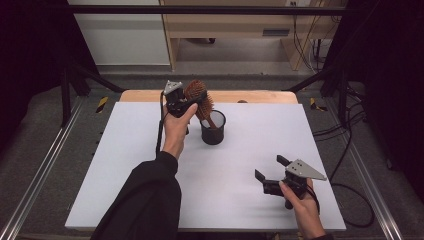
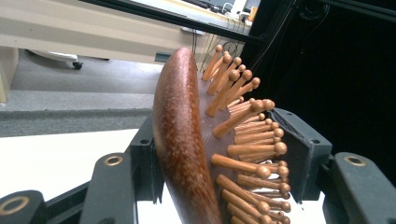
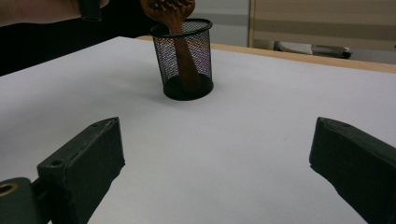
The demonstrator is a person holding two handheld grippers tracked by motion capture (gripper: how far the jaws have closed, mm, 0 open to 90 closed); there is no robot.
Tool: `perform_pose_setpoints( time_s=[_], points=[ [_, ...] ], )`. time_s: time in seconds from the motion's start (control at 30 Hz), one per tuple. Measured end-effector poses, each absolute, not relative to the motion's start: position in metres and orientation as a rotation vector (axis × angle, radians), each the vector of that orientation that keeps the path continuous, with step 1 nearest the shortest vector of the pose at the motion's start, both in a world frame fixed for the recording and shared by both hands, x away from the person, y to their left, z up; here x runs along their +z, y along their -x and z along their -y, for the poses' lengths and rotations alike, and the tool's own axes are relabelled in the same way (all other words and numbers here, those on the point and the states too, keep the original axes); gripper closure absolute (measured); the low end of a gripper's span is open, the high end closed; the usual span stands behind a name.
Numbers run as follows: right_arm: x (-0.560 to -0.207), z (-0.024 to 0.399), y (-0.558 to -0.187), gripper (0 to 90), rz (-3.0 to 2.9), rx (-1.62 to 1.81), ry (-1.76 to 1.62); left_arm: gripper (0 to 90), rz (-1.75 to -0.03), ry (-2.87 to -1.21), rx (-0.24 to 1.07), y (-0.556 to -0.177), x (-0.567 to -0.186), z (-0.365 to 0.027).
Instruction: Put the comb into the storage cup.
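A wooden hairbrush [image 1: 196,92] stands tilted with its handle down in a black mesh cup [image 1: 213,129] at the back middle of the white table [image 1: 125,165]. My left gripper [image 1: 199,102] is held up at the brush's head. In the left gripper view the brush [image 2: 180,130] sits between the jaws, smooth back toward one pad and bristles toward the other, and the pads look slack rather than pressing. My right gripper [image 1: 269,167] rests open and empty near the front right, and its own view looks at the cup [image 3: 187,60] and the brush handle [image 3: 184,56].
A black frame with rails surrounds the table. Behind it stand a wooden desk [image 1: 235,25] and a white cabinet [image 1: 120,35]. Cables [image 1: 350,150] lie on the floor at the right. The table's wooden back edge [image 1: 260,96] shows behind the cup.
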State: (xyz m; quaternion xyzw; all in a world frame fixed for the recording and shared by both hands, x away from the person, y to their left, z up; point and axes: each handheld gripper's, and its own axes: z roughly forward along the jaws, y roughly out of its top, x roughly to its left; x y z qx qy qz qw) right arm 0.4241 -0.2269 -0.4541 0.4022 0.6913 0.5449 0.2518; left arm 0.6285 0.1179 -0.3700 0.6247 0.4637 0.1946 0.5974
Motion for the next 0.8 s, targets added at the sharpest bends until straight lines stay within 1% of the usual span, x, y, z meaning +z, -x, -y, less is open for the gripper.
perform_pose_setpoints(
  time_s=[0.37, 0.5, 0.8],
  points=[
    [-0.4542, 0.2263, -0.4239, 3.6, -1.89, 1.486, -1.094, 39.7, -1.075, -1.457, 0.459, -0.6291, -0.371, -0.119],
    [-0.4545, 0.2263, -0.4242, 3.6, -1.89, 1.485, -1.094, 36.9, -1.051, -1.491, 0.483, -0.6295, -0.3722, -0.1187],
    [-0.4549, 0.2259, -0.4243, 3.6, -1.894, 1.484, -1.096, 33.8, -1.076, -1.481, 0.465, -0.6316, -0.3739, -0.1221]
  ],
)
